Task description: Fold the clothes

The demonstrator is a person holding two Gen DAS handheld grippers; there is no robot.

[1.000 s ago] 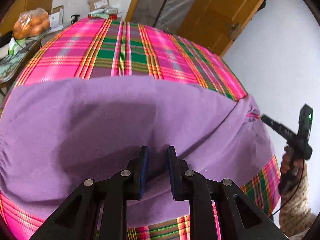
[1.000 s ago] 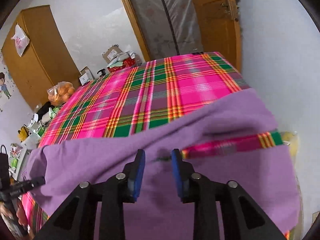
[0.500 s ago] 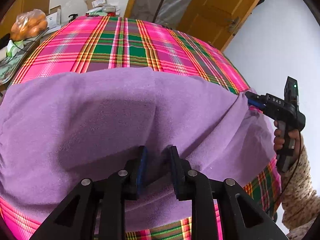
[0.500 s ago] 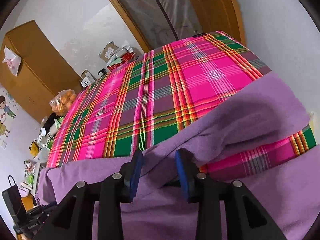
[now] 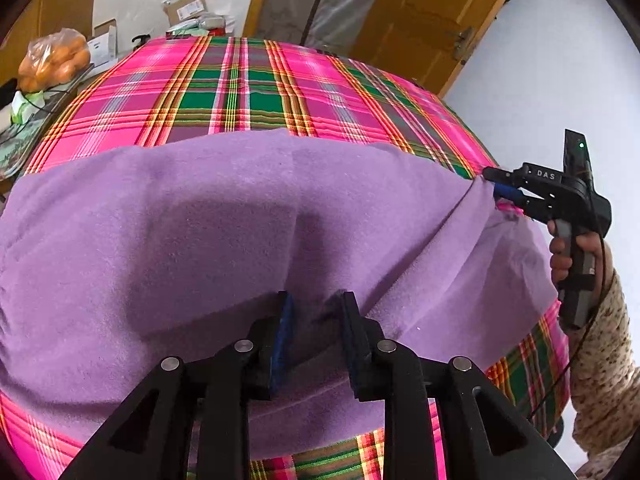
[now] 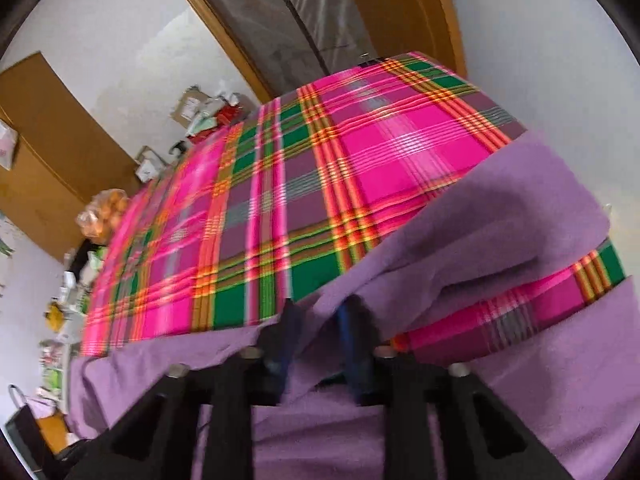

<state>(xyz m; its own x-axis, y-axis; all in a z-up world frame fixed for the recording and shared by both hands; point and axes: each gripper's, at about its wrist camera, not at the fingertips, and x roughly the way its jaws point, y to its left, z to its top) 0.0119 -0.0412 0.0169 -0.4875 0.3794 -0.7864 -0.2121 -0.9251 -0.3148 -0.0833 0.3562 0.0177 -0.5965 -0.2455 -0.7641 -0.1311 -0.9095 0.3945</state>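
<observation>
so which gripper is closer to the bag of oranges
Left. The left gripper holds the purple garment on the same side of the plaid cloth as the bag of oranges; the right gripper grips the garment's far right corner, opposite the bag.

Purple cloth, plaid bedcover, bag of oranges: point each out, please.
purple cloth (image 5: pixel 168 240), left wrist view, flat middle of its upper layer.
plaid bedcover (image 6: pixel 400 148), right wrist view, bare pink square beyond the cloth.
bag of oranges (image 5: pixel 54 62), left wrist view, front of the bag.
</observation>
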